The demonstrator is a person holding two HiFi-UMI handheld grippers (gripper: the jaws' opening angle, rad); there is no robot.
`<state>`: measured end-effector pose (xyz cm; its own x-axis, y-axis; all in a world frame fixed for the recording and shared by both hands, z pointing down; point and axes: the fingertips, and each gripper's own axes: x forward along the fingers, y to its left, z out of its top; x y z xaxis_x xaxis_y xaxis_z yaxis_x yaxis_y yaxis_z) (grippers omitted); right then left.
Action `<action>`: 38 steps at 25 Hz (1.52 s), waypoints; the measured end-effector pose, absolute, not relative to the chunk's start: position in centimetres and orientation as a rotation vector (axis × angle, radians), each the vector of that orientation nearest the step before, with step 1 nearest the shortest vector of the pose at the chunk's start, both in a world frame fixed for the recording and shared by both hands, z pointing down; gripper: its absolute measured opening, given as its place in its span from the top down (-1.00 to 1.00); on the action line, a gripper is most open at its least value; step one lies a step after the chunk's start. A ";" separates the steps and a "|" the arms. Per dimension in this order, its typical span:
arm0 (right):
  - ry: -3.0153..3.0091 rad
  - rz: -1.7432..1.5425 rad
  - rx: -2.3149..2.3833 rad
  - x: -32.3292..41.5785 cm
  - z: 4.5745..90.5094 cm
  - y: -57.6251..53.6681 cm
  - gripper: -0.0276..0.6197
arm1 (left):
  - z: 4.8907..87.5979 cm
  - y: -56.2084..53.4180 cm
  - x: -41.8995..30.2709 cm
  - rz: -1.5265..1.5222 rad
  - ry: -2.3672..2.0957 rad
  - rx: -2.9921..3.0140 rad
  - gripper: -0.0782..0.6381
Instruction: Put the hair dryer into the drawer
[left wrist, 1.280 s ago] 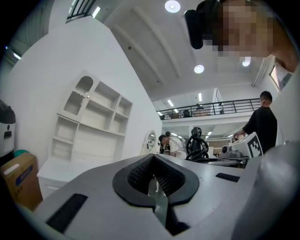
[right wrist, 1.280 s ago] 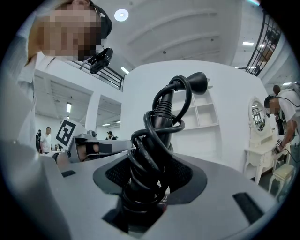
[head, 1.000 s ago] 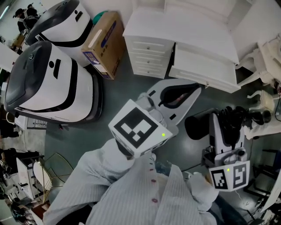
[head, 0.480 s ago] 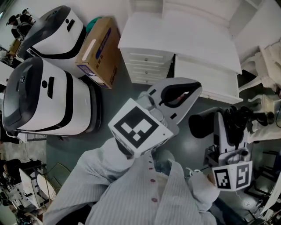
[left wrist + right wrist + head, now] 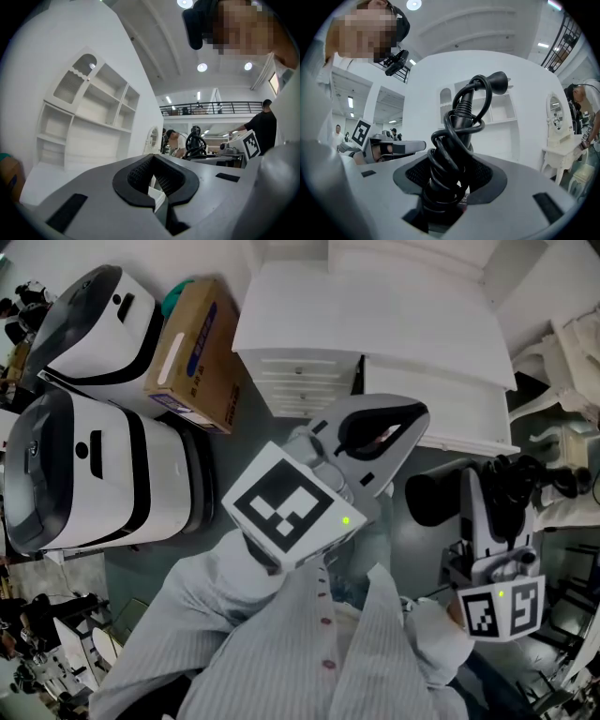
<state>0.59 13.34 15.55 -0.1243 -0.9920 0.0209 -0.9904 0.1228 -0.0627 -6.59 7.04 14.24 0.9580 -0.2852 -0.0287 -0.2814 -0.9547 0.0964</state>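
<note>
The black hair dryer [image 5: 433, 497] hangs at the right of the head view, its cord [image 5: 521, 482] bundled beside it. My right gripper [image 5: 480, 510] is shut on its cord-wrapped handle [image 5: 451, 159], which rises straight up between the jaws of this gripper [image 5: 451, 190] in the right gripper view. My left gripper [image 5: 398, 424] is held in front of the white chest of drawers [image 5: 302, 381], jaw tips together and nothing between them. In its own view the left gripper [image 5: 157, 186] points towards white shelving. All the drawer fronts I see look pushed in.
A white dressing table top [image 5: 384, 306] runs along the back, joined to the chest. Two big white-and-black machines [image 5: 89, 470] [image 5: 103, 306] and a cardboard box [image 5: 192, 352] stand at the left. A white chair [image 5: 574, 343] is at the right. The floor is dark grey.
The head view has shifted, so the furniture sits lower and further left. The right gripper with the hair dryer has drifted slightly right. The left gripper is almost unmoved.
</note>
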 end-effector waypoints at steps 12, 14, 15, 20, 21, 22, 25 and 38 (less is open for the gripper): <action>2.392 -0.147 -2.018 6.8 16.6 5.2 0.27 | 14.8 -0.7 -1.0 -0.056 -0.524 3.003 0.76; 2.409 -0.157 -1.995 8.3 16.5 3.6 0.27 | 14.8 -2.1 0.4 -0.055 -0.549 2.995 0.76; 2.421 -0.159 -1.983 9.0 16.5 2.8 0.27 | 14.7 -2.8 1.1 -0.058 -0.564 2.989 0.76; 2.479 -0.170 -1.928 13.1 15.7 -1.8 0.27 | 14.1 -7.3 4.8 -0.075 -0.646 2.951 0.76; 2.490 -0.167 -1.918 14.0 15.5 -2.7 0.27 | 13.9 -8.2 5.7 -0.080 -0.662 2.947 0.76; 2.501 -0.162 -1.907 15.0 15.4 -3.5 0.27 | 13.7 -9.0 6.7 -0.086 -0.675 2.947 0.76; 2.533 -0.156 -1.877 17.8 15.2 -5.4 0.27 | 13.6 -10.7 9.6 -0.094 -0.702 2.955 0.76; 2.660 -0.175 -1.746 24.4 16.4 -11.7 0.27 | 14.4 -16.0 16.3 -0.072 -0.836 2.916 0.76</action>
